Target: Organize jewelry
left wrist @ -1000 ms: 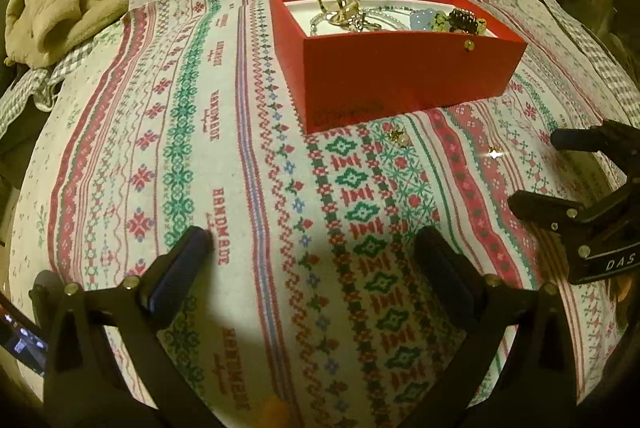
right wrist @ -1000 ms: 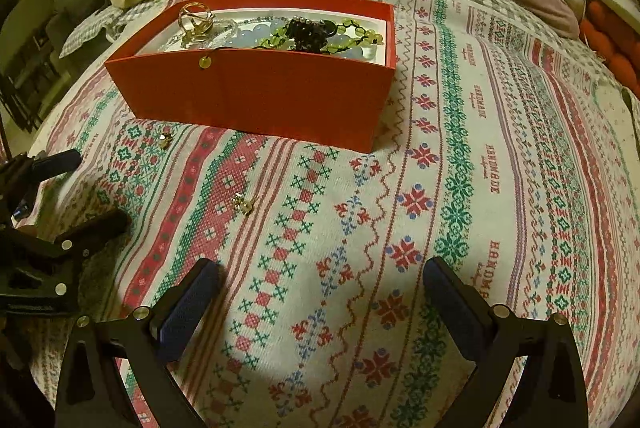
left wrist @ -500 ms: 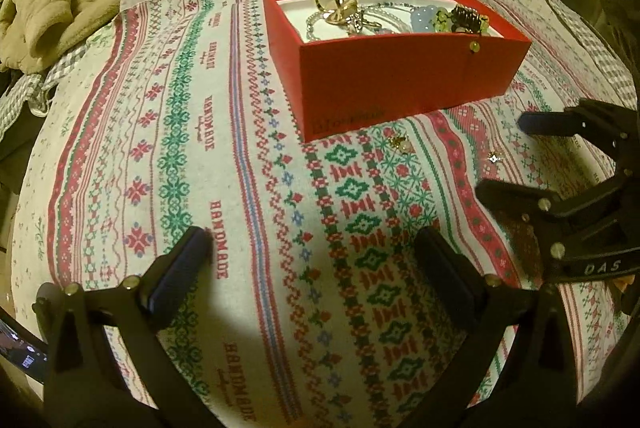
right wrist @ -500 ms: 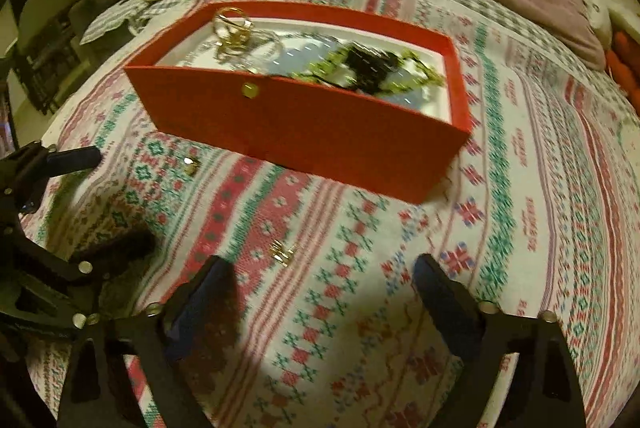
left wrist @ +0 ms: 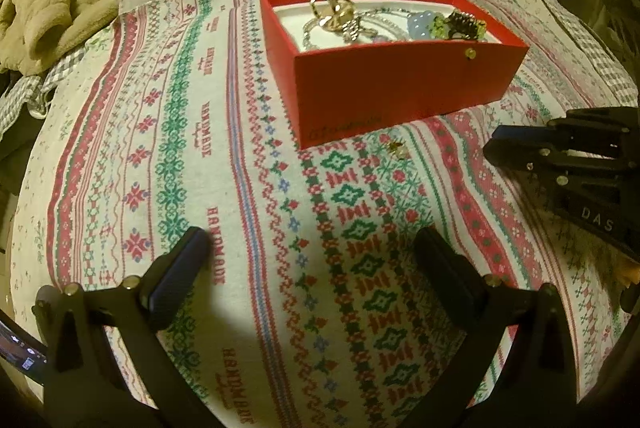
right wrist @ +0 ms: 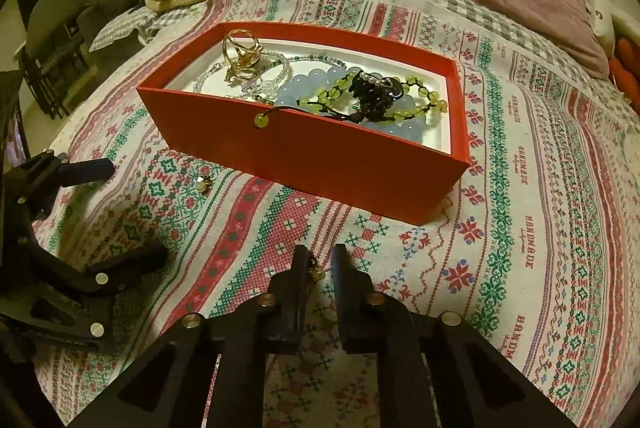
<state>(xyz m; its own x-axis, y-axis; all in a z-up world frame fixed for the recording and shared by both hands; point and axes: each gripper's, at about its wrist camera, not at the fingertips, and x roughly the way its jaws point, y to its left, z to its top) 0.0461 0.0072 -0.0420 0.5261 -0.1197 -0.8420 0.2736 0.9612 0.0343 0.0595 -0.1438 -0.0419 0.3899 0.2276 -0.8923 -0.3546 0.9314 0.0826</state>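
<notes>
Earring position governs my next move. From the right wrist view, my right gripper (right wrist: 318, 262) has its jaws drawn narrow around a small gold stud earring (right wrist: 316, 268), which sits in the gap just beside the left finger; I cannot tell whether the pads are pressing it yet or only flank it. It lies on the cross-stitch patterned cotton bedspread (right wrist: 520, 228).

The open red cardboard jewelry box (right wrist: 312, 156) lies at 12 o'clock from that gripper, near but apart. Its long axis runs from 10 o'clock to 4 o'clock across the view, so the near long wall faces the fingers. Inside it are gold rings (right wrist: 240, 54), a pale blue bead bracelet (right wrist: 308, 84) and a green bead strand (right wrist: 416, 96), one bead of which hangs over the near wall.

A second small gold earring (right wrist: 204, 183) lies at 10 o'clock from the right gripper, close to the box's near wall. In the left wrist view the same earring (left wrist: 396, 148) lies at 1 o'clock from my left gripper (left wrist: 312, 252), whose jaws stand wide with nothing between them.

My judgement: the right gripper serves the first earring, the left the second. The carry into the box is short and forward; the wall must be cleared by lifting first.
</notes>
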